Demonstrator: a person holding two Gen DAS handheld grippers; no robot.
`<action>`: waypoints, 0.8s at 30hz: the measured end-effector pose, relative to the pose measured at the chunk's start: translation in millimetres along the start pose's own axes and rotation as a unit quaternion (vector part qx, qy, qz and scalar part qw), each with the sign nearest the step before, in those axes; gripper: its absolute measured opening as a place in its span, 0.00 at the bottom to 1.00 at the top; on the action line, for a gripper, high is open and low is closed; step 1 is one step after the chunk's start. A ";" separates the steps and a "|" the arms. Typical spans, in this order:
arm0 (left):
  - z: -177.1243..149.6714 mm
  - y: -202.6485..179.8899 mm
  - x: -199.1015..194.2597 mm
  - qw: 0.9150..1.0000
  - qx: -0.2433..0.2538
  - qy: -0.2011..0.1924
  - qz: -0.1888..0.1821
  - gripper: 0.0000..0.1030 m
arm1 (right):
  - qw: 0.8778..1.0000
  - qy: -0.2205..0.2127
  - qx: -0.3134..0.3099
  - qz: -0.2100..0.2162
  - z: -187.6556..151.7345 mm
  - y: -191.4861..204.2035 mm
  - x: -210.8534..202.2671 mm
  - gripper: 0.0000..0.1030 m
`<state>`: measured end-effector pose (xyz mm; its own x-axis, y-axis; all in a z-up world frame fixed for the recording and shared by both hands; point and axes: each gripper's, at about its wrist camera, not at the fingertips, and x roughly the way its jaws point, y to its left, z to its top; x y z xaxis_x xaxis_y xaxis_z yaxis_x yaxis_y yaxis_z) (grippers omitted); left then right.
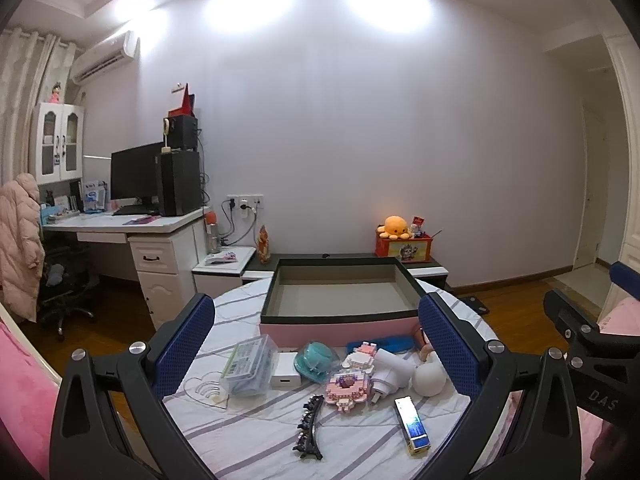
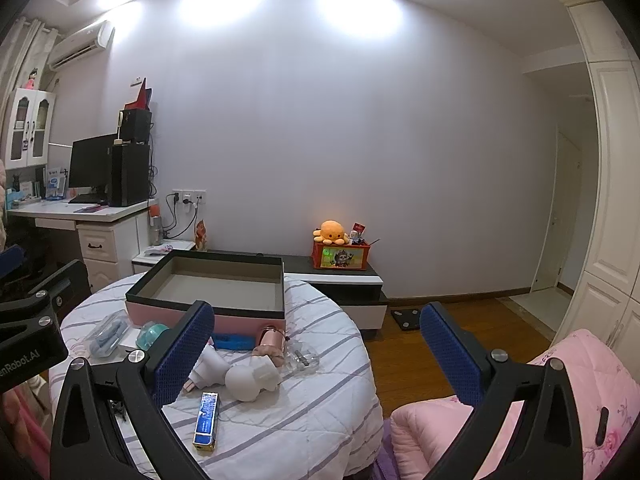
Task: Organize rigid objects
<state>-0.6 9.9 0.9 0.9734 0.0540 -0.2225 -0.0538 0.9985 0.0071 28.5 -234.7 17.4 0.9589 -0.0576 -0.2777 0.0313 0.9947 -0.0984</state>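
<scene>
Both grippers — left (image 1: 320,344) and right (image 2: 316,344) — hold jaws wide, empty; one box (image 1: 340,316), one blue lighter (image 1: 412,426) on the tabletop (image 1: 360,456).

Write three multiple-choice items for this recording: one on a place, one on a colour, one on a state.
1. Where does the black hair clip lie?
A. inside the box
B. on the striped tablecloth, nearer the camera than the box
C. on the floor

2. What colour is the box on its outer front wall?
A. pink
B. green
C. yellow

3. How is the left gripper?
A. shut on the clip
B. open, holding nothing
C. shut on the box

Answers: 1 B, the clip rests on the cloth; 2 A, its front wall is pink; 3 B, its fingers stand wide apart.
</scene>
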 end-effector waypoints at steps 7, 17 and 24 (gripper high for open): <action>2.7 -1.0 -2.3 1.000 0.005 0.001 0.001 1.00 | 1.000 -0.005 -0.005 0.001 0.0 2.3 -1.3 1.00; 3.9 -2.1 -1.2 1.000 0.006 0.000 0.006 1.00 | 1.000 -0.005 -0.001 0.003 -0.4 0.1 -0.6 1.00; 3.1 -2.2 -0.9 1.000 0.007 0.000 0.007 1.00 | 1.000 -0.006 0.002 0.003 -0.9 -0.9 -1.4 1.00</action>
<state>-0.7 7.6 4.1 0.9726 0.0670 -0.2226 -0.0633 0.9977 0.0238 26.9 -235.6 17.0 0.9622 -0.0504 -0.2677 0.0264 0.9954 -0.0926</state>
